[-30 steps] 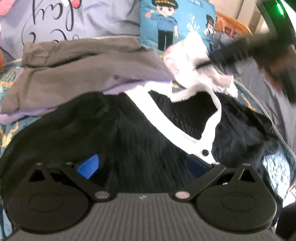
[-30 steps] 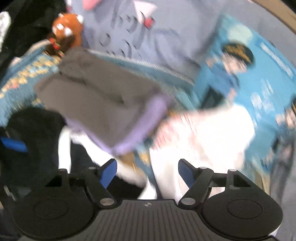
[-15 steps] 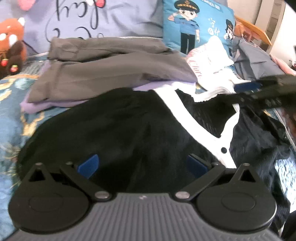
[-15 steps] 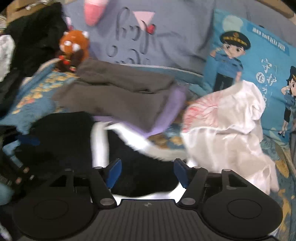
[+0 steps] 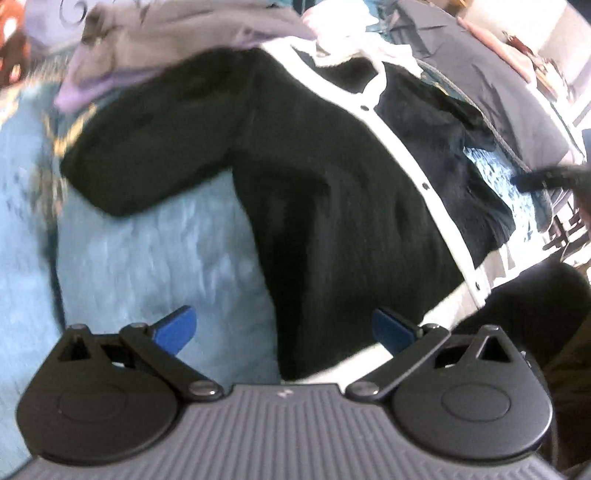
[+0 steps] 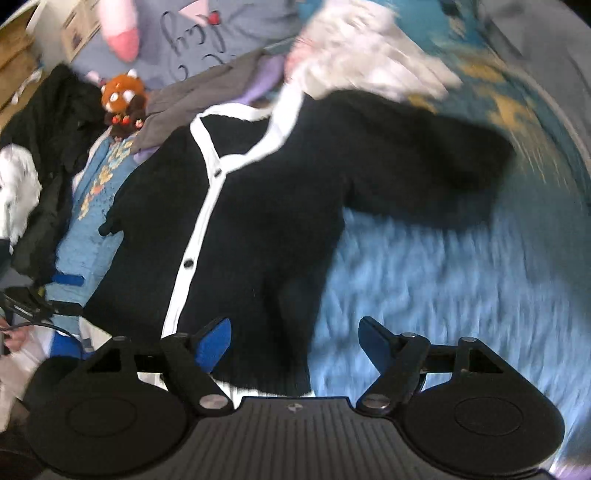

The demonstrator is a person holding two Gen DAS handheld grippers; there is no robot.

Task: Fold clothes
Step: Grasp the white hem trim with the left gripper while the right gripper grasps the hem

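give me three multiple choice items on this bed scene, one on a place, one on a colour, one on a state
1. Where does the folded grey garment lie relative to the black cardigan?
A. beyond its collar end
B. under its hem
C. inside its sleeve

2. What colour is the trim along the cardigan's button edge?
A. red
B. white
C. yellow

3. How do the fingers of the left gripper stand?
A. shut on a sleeve
B. shut on nothing
C. apart, holding nothing

Key:
1 A: the grey garment lies past the collar of the black cardigan on the blue bedspread.
2 B: the trim is white, with dark buttons on it.
3 C: the left gripper has its blue fingers wide apart, above the hem; the right gripper is open too.
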